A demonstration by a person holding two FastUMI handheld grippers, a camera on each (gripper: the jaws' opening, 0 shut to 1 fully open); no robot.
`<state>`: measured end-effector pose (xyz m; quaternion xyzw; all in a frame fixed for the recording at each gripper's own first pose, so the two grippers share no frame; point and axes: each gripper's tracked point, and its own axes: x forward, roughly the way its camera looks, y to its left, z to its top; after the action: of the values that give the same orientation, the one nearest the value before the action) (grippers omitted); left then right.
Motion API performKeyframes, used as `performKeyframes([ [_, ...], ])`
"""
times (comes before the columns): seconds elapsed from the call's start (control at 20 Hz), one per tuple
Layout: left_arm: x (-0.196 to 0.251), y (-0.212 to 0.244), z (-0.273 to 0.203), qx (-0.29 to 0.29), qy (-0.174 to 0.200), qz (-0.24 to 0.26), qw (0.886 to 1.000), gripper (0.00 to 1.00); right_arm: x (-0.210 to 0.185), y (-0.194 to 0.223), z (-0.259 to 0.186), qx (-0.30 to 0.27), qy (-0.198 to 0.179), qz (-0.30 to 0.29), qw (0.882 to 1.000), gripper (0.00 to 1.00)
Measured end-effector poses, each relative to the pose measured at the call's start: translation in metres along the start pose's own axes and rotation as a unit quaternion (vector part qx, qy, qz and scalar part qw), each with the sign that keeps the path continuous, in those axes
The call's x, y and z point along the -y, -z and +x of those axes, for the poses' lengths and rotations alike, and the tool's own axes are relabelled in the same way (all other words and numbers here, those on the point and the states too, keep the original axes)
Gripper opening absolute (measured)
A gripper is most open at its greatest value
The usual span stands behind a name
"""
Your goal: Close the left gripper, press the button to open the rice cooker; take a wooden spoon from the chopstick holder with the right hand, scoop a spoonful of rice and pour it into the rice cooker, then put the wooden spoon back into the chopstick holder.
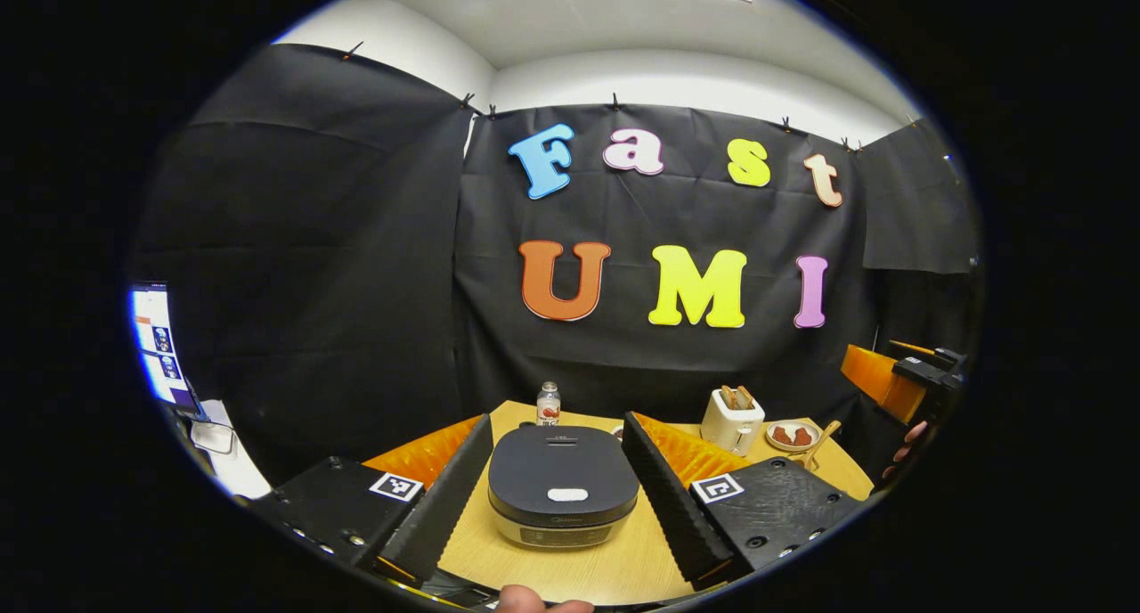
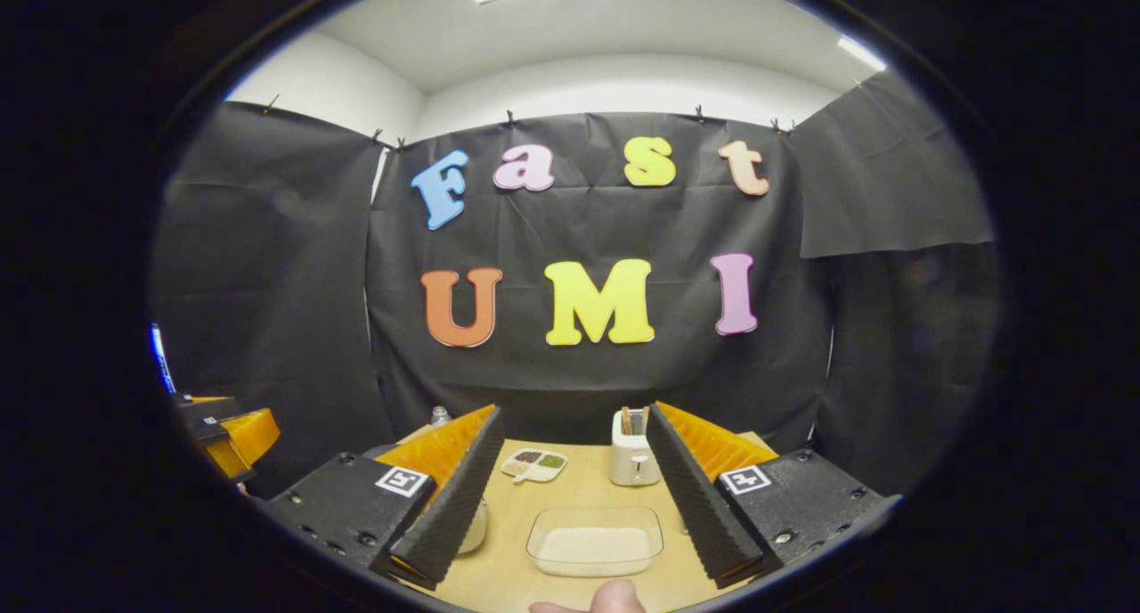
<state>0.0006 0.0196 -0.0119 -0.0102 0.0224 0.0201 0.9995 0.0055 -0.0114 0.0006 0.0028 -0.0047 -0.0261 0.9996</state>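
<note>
Left gripper (image 1: pixel 557 479) — fingers spread wide, holding nothing, poised over the table (image 1: pixel 623 568). Between its fingers sits the cooker (image 1: pixel 563 486), lid down, button (image 1: pixel 567 494) on the lid's near side. Behind the cooker: a bottle (image 1: pixel 549 404). To the right: a toaster (image 1: pixel 732 420), a plate (image 1: pixel 791 436), a wooden spoon (image 1: pixel 821 444) leaning just beside the plate.

Right gripper (image 2: pixel 570 484) — fingers likewise wide apart, empty. Between them, near: a clear dish (image 2: pixel 595 541) of white rice. Farther off: a divided tray (image 2: pixel 533 464) and the toaster (image 2: pixel 633 453). The spoon's holder cannot be made out.
</note>
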Motion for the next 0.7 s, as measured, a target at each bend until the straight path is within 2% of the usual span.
performKeyframes([
  [0.55, 0.005, 0.014, -0.013, -0.013, 0.010, 0.003, 1.000, 0.94, 0.010, -0.003, -0.009, -0.004, 0.016, -0.017, 1.000, 1.00],
  [0.7, 0.005, 0.018, -0.015, -0.018, 0.013, -0.010, 1.000, 0.94, 0.012, -0.004, -0.013, -0.008, 0.022, -0.022, 0.999, 1.00],
])
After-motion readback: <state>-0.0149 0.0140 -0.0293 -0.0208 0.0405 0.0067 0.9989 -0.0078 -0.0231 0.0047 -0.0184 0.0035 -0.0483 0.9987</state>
